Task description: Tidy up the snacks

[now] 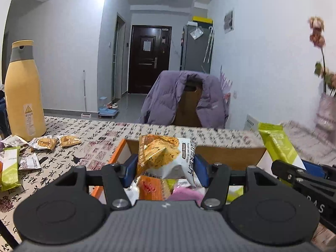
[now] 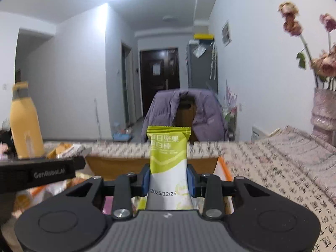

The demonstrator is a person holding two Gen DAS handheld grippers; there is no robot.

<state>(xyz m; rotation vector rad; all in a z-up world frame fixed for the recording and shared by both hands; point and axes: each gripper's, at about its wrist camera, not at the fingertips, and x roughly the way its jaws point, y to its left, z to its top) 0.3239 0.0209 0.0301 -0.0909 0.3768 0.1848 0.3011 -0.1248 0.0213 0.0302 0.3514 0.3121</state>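
My left gripper (image 1: 166,166) is shut on an orange-and-white snack packet (image 1: 168,157) and holds it over an open cardboard box (image 1: 231,156) with orange edges. Several snacks lie inside the box. My right gripper (image 2: 169,180) is shut on a green-and-white nut bar (image 2: 168,159), upright above the same box (image 2: 117,164). In the left wrist view the bar (image 1: 277,145) and right gripper show at the right. In the right wrist view the left gripper's black body (image 2: 37,173) shows at the left.
A tall yellow bottle (image 1: 23,92) stands at the table's far left. Loose snack packets (image 1: 44,142) and a green bar (image 1: 9,171) lie near it. A chair with a purple jacket (image 1: 184,98) stands behind the table. A vase of dried flowers (image 2: 323,109) stands at the right.
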